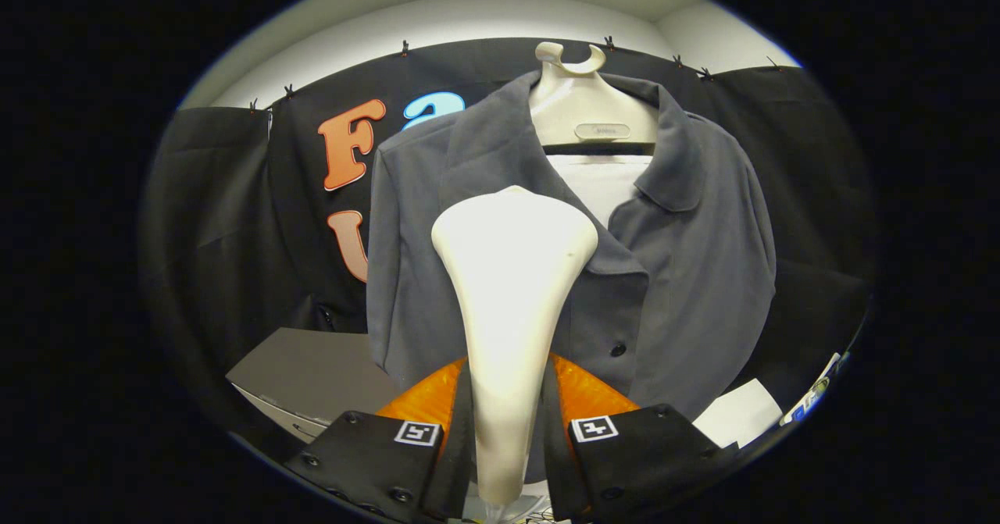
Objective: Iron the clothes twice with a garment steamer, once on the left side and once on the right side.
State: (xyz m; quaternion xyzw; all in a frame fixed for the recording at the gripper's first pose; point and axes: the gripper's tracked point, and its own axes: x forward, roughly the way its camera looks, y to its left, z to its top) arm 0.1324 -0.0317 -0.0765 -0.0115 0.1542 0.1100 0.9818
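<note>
A grey buttoned jacket (687, 274) hangs on a cream hanger (582, 110) in front of the booth's wall, over a white inner layer at the neck. A cream garment steamer (512, 290) stands upright between my fingers, its wide head up against the jacket's front just left of the button line. My gripper (508, 430) is shut on the steamer's narrow handle, both fingers pressing its sides. The steamer's back hides the middle of the jacket's chest.
A grey flat box or tabletop (312, 368) lies low on the left beneath the jacket's sleeve. A white sheet (738, 415) and some printed packaging (812, 395) lie low on the right. Black cloth surrounds the garment on both sides.
</note>
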